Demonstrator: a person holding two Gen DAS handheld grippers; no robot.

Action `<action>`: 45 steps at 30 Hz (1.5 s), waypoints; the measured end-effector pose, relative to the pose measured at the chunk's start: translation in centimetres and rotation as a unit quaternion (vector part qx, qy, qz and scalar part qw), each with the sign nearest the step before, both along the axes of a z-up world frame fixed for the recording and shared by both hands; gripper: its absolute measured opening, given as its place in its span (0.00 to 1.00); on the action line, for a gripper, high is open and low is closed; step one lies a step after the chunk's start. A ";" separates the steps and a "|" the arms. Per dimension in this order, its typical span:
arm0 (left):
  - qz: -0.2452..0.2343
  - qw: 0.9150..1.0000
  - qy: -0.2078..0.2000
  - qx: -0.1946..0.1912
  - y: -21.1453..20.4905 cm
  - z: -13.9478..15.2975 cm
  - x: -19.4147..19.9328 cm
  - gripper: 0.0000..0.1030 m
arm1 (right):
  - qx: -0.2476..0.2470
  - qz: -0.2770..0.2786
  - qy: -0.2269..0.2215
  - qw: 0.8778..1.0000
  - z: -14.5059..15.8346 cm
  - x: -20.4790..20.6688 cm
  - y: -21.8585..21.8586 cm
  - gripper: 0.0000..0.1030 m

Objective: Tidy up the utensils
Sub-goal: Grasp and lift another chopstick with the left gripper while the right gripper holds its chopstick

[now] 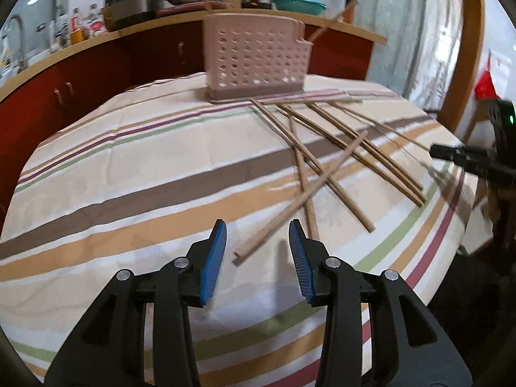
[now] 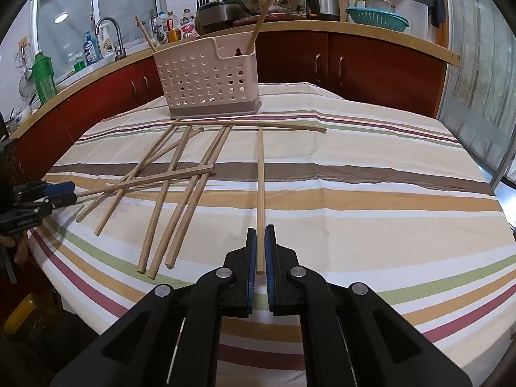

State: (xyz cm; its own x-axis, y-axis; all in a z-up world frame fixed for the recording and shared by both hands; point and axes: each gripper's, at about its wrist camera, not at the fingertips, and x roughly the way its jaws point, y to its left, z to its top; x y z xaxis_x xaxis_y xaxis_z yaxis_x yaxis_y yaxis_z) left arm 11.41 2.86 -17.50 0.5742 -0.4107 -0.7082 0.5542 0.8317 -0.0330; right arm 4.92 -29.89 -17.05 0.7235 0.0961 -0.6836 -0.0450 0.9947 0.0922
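**Chopsticks between both sets of jaws**

The left gripper (image 1: 258,235) has its jaws parted, with the near end of one blurred chopstick (image 1: 290,206) in the gap, touching neither blue pad. The right gripper (image 2: 260,242) is clenched on a single straight chopstick (image 2: 260,193) running away over the striped tablecloth (image 2: 371,193). Beyond lie scattered chopsticks (image 2: 180,187); farther off stands the perforated holder (image 2: 206,77), two sticks upright in it.

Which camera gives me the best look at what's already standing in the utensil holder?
The right wrist view: the utensil holder shows its open top, with two chopsticks leaning out. The left wrist view blurs the holder and shows only one stick poking out to its right.
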 end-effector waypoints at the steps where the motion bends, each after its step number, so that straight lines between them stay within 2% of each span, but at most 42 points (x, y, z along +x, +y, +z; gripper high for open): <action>1: -0.005 1.000 0.002 0.006 -0.2 -0.2 -0.1 0.35 | 0.000 -0.001 0.000 1.000 0.1 0.0 0.0 0.06; 5: -0.010 1.000 0.009 0.011 -0.6 -0.8 -0.2 0.22 | 0.002 -0.003 -0.001 1.000 0.1 -0.1 0.0 0.06; 16: -0.025 1.000 0.008 0.002 -1.5 -0.8 -1.3 0.16 | 0.007 -0.004 -0.004 1.000 0.3 -0.2 0.0 0.06; 23: -0.035 0.999 -0.003 -0.001 -2.3 -0.6 -2.1 0.07 | 0.010 -0.007 -0.007 1.000 0.3 -0.4 -0.1 0.06; 27: -0.035 0.999 -0.017 -0.005 -2.5 -0.2 -2.7 0.06 | 0.009 -0.008 -0.012 1.000 0.6 -0.5 0.0 0.06; 36: 0.000 0.996 -0.082 -0.026 -1.8 3.7 -4.5 0.06 | 0.008 -0.008 -0.028 1.000 1.6 -0.9 0.2 0.06; 45: 0.048 0.985 -0.148 -0.074 -0.1 8.9 -5.6 0.06 | 0.009 -0.007 -0.054 0.998 3.9 -1.2 0.5 0.06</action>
